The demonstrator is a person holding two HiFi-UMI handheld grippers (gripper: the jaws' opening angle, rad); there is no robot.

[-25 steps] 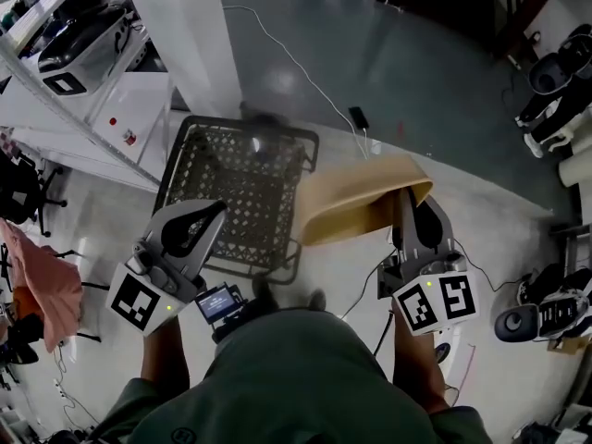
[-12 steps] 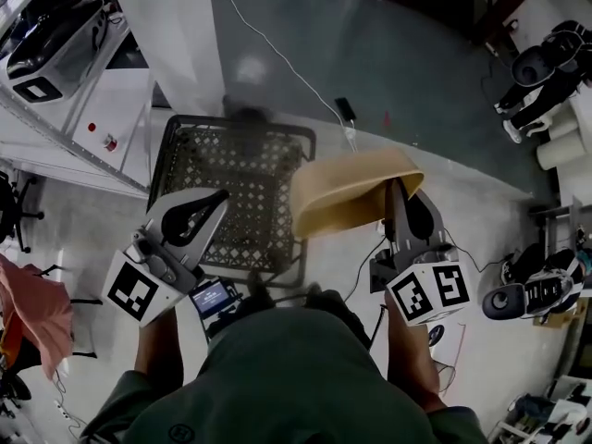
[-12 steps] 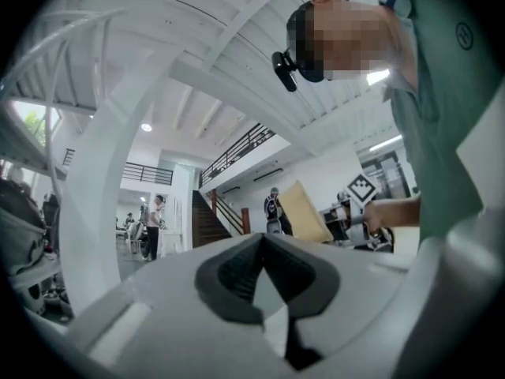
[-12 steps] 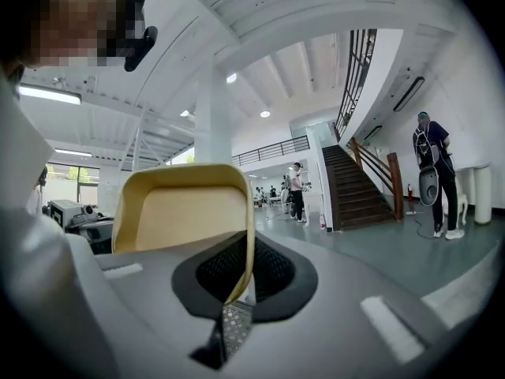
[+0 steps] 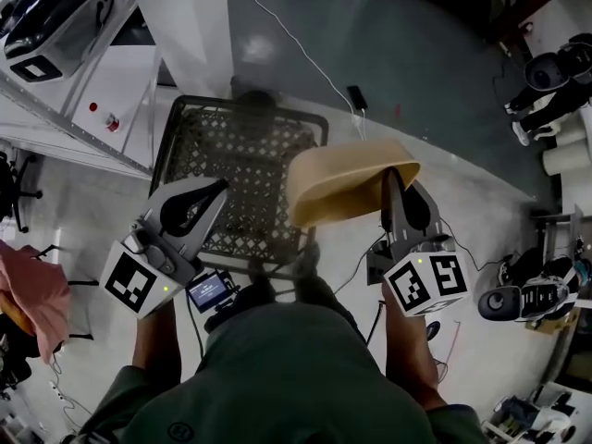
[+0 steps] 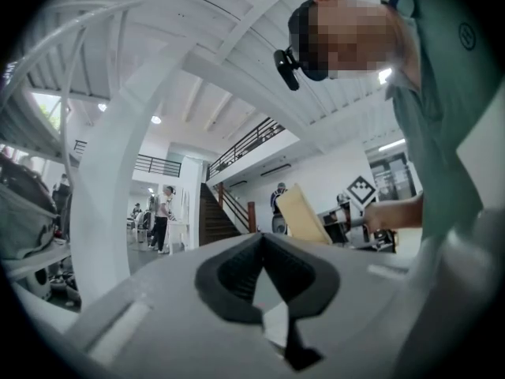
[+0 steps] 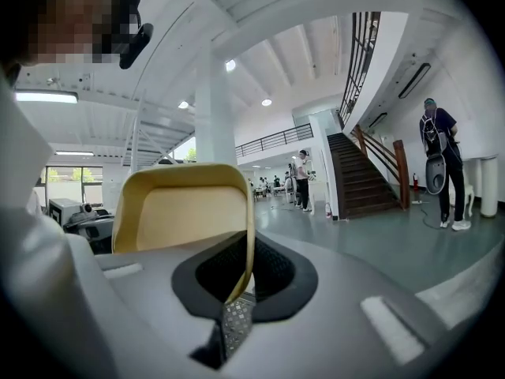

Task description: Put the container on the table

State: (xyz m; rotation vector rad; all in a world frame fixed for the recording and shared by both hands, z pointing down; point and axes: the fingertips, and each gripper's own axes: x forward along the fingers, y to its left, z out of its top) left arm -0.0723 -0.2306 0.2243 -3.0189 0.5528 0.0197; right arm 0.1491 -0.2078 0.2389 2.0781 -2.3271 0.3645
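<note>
The container (image 5: 344,179) is a tan plastic tub, tipped on its side and held in the air beside a black mesh cart (image 5: 239,165). My right gripper (image 5: 389,176) is shut on the tub's rim; in the right gripper view the rim (image 7: 246,235) runs between the jaws and the tub's hollow (image 7: 183,208) faces the camera. My left gripper (image 5: 218,187) hangs over the cart's near left corner with its jaws together and nothing in them. The left gripper view shows that gripper (image 6: 263,236) pointing level, with the tub (image 6: 303,215) and the other hand off to the right.
A white pillar (image 5: 183,26) rises behind the cart. A white shelf unit (image 5: 102,81) with dark cases stands at the left. A cable (image 5: 305,58) and a small dark device (image 5: 357,98) lie on the grey floor. Equipment clutters the right edge (image 5: 546,81).
Both grippers have drifted slightly with the person, and the tub has shifted a little left, closer against the cart's right edge. The right gripper's hold on the rim is unchanged.
</note>
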